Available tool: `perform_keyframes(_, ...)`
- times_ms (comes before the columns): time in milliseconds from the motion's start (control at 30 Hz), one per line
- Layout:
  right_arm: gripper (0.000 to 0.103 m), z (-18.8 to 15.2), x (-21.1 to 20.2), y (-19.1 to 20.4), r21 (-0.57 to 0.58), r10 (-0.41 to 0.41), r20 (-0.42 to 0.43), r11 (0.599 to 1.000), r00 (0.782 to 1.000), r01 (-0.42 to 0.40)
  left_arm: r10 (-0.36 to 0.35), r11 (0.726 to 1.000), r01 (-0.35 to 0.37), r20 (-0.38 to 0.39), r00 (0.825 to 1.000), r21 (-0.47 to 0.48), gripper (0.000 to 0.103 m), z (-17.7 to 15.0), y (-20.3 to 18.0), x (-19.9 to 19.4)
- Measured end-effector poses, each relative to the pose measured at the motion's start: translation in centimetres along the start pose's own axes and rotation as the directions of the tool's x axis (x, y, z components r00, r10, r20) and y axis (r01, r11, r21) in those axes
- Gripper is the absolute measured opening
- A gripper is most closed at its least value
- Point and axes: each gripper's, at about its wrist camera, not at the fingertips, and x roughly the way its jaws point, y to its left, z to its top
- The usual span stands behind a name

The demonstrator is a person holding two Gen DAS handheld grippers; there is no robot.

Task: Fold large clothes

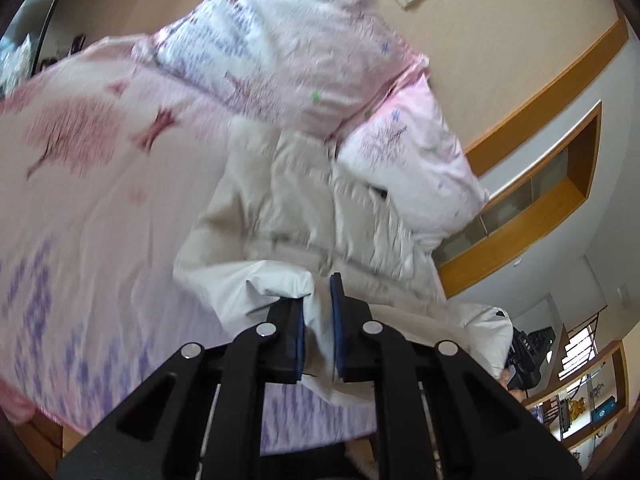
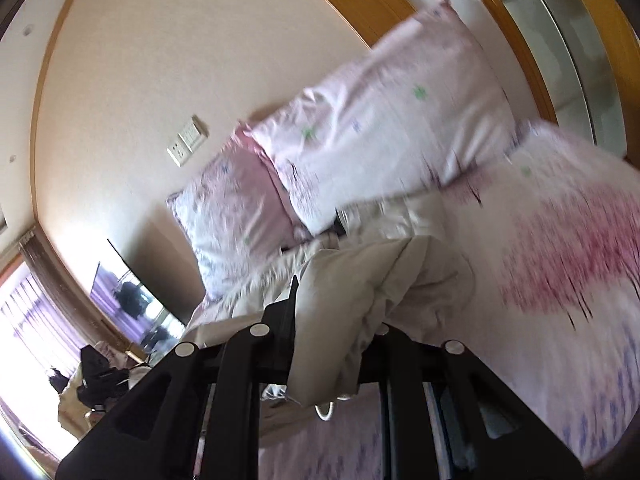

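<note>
Your left hand-held gripper (image 1: 318, 312) clamped on cream jacket (image 1: 304, 216) hem, right hand-held gripper (image 2: 340, 320) likewise pinching it, bed (image 1: 80, 220) bare toward 9 o'clock, pillows (image 1: 288, 60) at 12.

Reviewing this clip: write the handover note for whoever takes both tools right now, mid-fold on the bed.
Left tool: shut on a fold of the cream padded jacket, near its lower edge.
Right tool: shut on a bunched part of the same jacket.
Things: the jacket lies on the pink floral bedsheet, its far end against the two pillows.
Done: both grips taken; the held edge is raised off the sheet.
Left: probably carry the held edge toward the pillows, lay it flat, then finish folding. No completed fold is visible yet.
</note>
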Motion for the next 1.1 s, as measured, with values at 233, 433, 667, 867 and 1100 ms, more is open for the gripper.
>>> perform_keyframes(233, 0.016, 3.8, 3.7, 2.0, -0.047, -0.012, 0.031, 0.999, 0.999, 0.013, 0.033, 0.997, -0.037, 0.075, 0.997, 0.061, 0.011, 4.9, -2.0, 1.5)
perform_keyframes(433, 0.016, 6.3, 7.0, 3.3, -0.09, -0.042, 0.01, 0.995, 0.999, 0.043, 0.085, 0.993, -0.092, 0.09, 0.992, 0.076, 0.011, 8.5, -2.3, 4.2)
perform_keyframes(667, 0.016, 9.4, 11.1, 3.2, -0.095, -0.082, -0.034, 0.992, 0.996, 0.078, 0.13, 0.988, -0.137, 0.097, 0.987, 0.073, 0.01, 12.1, -2.0, 7.4)
perform_keyframes(867, 0.016, 11.9, 15.6, 2.6, -0.088, -0.145, -0.087, 0.987, 0.986, 0.138, 0.166, 0.982, -0.173, 0.096, 0.982, 0.073, 0.01, 15.1, -1.9, 10.7)
perform_keyframes(1100, 0.016, 12.9, 20.7, -0.1, -0.027, -0.255, -0.144, 0.967, 0.956, 0.254, 0.206, 0.976, -0.21, 0.065, 0.976, 0.054, 0.01, 18.0, -0.9, 14.3)
